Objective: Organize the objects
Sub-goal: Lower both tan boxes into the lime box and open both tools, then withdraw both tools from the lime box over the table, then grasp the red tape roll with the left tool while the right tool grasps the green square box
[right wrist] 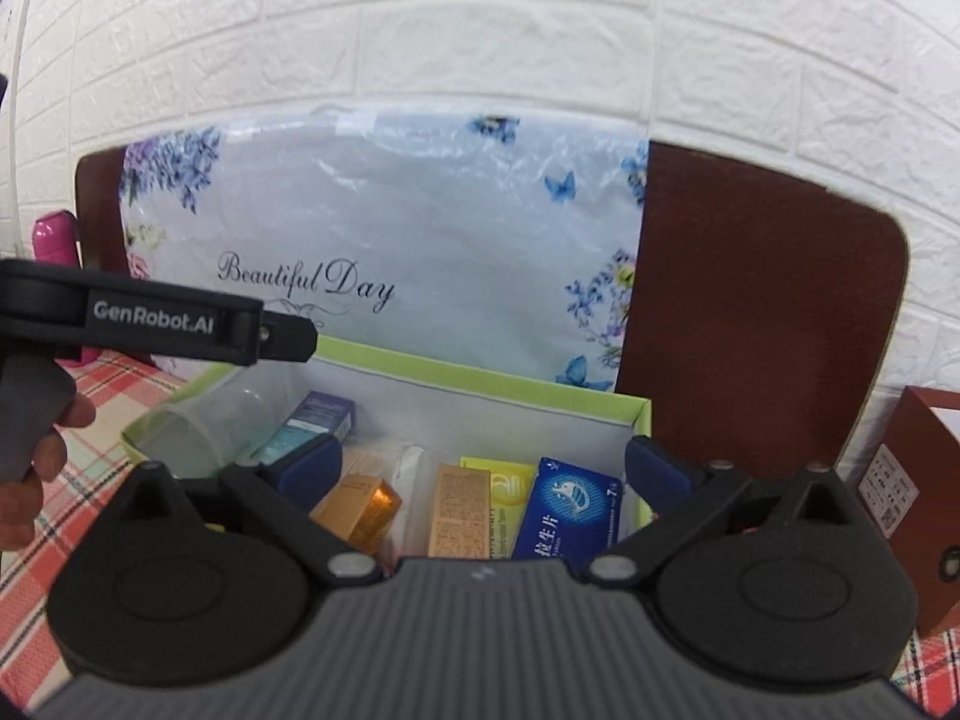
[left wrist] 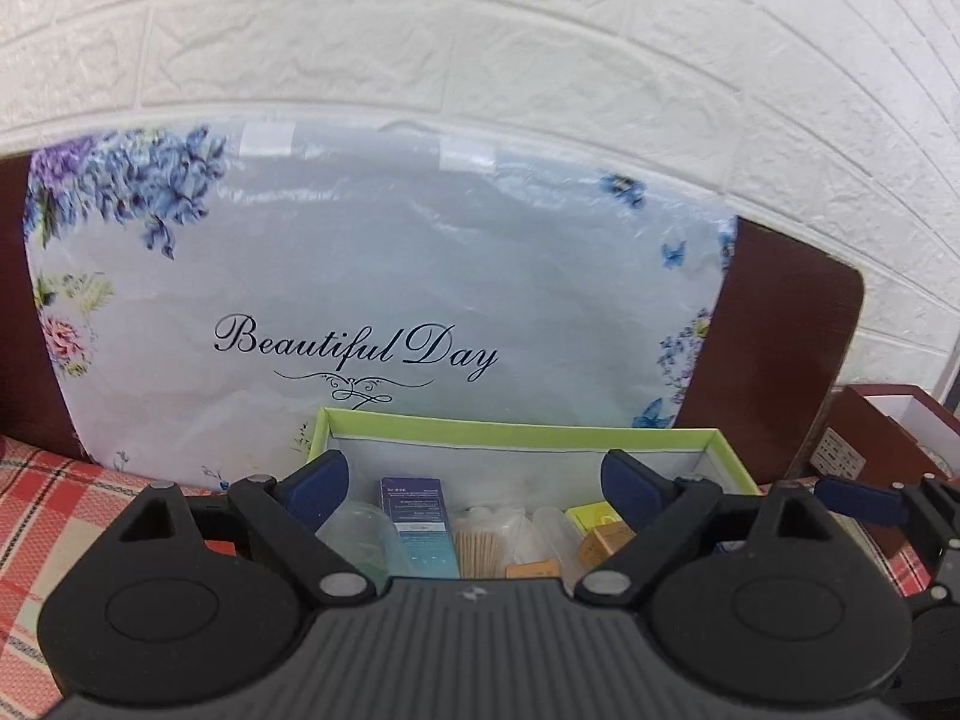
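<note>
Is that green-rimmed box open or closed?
Open. The green-rimmed box shows no lid, and its contents are plain to see: a blue carton, a gold carton, a clear cup.

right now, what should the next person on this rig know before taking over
Left gripper: open, empty, poised over the left part of the green box.
Right gripper: open, empty, over the right part of the same box.
In the box: clear cup, teal carton, toothpicks, orange box, tan carton, yellow pack, blue medicine box.
The box sits on the plaid cloth, in front of the floral bag.
Done: those items are in the box.
Left: a red-brown box stands outside to the right; whether it belongs in the job is unclear.
</note>
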